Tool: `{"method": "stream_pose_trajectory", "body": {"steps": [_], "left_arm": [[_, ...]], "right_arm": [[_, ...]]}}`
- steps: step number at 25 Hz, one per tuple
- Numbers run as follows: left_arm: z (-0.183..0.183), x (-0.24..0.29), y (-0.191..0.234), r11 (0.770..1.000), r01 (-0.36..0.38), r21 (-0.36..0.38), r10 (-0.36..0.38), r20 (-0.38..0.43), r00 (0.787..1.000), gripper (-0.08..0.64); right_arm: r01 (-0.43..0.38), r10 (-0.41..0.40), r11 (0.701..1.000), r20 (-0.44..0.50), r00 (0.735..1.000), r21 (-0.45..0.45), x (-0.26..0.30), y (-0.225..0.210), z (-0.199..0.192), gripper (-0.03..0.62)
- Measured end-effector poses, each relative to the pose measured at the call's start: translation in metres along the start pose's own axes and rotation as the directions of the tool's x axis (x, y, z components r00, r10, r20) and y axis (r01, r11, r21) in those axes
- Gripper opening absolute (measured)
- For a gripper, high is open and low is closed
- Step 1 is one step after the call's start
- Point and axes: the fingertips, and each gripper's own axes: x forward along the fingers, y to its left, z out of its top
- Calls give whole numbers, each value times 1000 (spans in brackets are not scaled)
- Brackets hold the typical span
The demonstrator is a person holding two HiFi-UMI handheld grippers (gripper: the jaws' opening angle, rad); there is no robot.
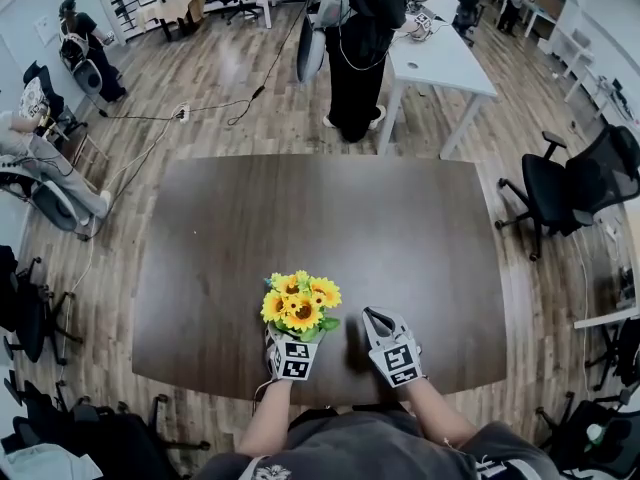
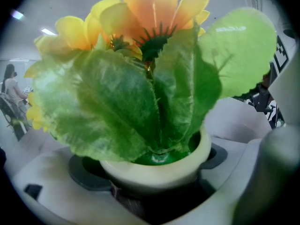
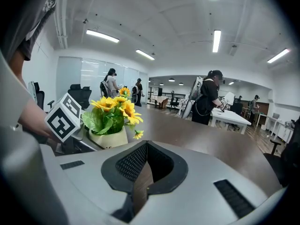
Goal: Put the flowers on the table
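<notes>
A bunch of yellow sunflowers (image 1: 299, 304) with green leaves stands in a small cream pot (image 2: 159, 168). My left gripper (image 1: 291, 342) is shut on that pot near the front edge of the dark brown table (image 1: 330, 223). In the left gripper view the leaves (image 2: 140, 102) fill the frame and hide the table. Whether the pot touches the table I cannot tell. My right gripper (image 1: 374, 318) is just right of the flowers, over the table, shut with nothing in it (image 3: 142, 175). It sees the flowers (image 3: 114, 109) and pot (image 3: 108, 138) at its left.
A person in black (image 1: 357, 48) stands beyond the table's far edge beside a white desk (image 1: 445, 60). Black office chairs (image 1: 565, 183) stand to the right. On the left a seated person (image 1: 30, 158) and more chairs (image 1: 25, 318) line the floor.
</notes>
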Motion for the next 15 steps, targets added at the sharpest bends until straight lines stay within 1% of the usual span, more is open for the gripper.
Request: {"method": "stream_pose_trajectory", "body": {"steps": [3, 6, 10, 13, 15], "left_arm": [[-1, 0, -1, 1000, 13, 10, -13, -12, 1000, 545], [-3, -1, -4, 1000, 30, -6, -30, -13, 999, 545], [2, -6, -5, 999, 33, -36, -32, 23, 999, 545], [8, -13, -7, 999, 37, -26, -35, 48, 998, 545], [10, -18, -10, 999, 40, -20, -39, 46, 998, 545]], "right_arm": [[-3, 3, 1000, 4, 1000, 3, 2, 2, 2, 23], [-8, 8, 1000, -2, 1000, 10, 1, 7, 3, 23], [0, 0, 1000, 18, 1000, 0, -1, 9, 9, 23], [12, -12, 1000, 25, 1000, -5, -2, 8, 15, 23], [22, -22, 1000, 30, 999, -6, -5, 7, 20, 23]]}}
